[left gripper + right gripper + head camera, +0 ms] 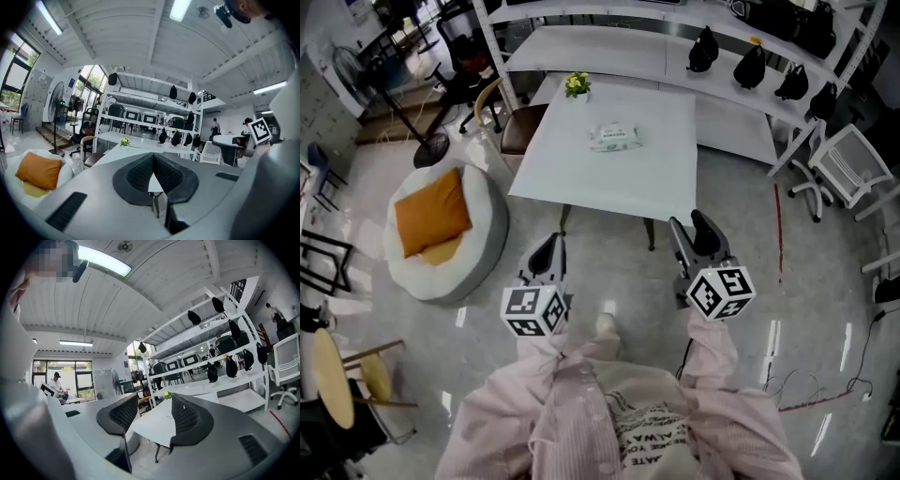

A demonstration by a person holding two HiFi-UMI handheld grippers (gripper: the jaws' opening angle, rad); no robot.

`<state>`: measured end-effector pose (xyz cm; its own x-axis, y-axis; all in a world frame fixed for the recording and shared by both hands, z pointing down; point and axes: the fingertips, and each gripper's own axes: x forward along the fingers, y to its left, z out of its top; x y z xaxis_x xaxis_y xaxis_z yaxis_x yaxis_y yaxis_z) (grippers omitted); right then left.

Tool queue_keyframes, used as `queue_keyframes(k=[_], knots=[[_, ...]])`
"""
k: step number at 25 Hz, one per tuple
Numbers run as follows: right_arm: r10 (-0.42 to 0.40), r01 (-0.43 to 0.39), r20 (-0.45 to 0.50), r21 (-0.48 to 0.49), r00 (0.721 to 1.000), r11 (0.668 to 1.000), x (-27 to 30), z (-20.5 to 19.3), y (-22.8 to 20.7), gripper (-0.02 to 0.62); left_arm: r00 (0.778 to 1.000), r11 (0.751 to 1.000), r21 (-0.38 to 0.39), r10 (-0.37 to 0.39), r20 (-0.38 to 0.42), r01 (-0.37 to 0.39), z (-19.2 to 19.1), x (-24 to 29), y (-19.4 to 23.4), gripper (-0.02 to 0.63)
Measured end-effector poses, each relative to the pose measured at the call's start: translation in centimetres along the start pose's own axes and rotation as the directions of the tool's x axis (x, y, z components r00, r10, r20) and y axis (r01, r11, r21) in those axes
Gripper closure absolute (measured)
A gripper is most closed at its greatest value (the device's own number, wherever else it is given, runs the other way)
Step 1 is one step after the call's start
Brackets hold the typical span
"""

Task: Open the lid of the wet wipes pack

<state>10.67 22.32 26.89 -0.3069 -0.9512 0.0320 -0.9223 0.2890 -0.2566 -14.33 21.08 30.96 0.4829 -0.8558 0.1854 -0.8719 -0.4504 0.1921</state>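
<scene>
Left gripper [547, 251]: jaws pressed together, empty. Right gripper [697, 232]: jaws spread, empty. Wet wipes pack [615, 137]: flat on white table [581, 173], well apart from both.

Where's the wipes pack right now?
In the head view, the pack lies on the table, in its far half, slightly right of the plant.

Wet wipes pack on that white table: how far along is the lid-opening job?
Nothing looks done yet. The wet wipes pack lies on the white table, too small to read its lid. In hand: nothing. The left gripper is shut and empty, the right gripper open and empty, both held short of the table. Left to do: approach, steady the pack, lift the lid.
</scene>
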Motion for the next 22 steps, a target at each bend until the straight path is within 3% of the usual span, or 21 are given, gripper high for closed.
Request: queue_keyframes(k=[13,22], knots=[[-0.050,0.050,-0.014,-0.010,0.999,0.999,6.6,-0.4,-2.0,0.390,0.997,0.997,0.008,-0.070,-0.015,0.070,1.7,7.4,3.5,0.606],[-0.056,0.056,-0.044,-0.006,0.997,0.998,9.7,-1.6,-3.2,0.390,0.997,0.998,-0.012,-0.067,-0.046,0.067,0.8,10.0,5.3,0.606]])
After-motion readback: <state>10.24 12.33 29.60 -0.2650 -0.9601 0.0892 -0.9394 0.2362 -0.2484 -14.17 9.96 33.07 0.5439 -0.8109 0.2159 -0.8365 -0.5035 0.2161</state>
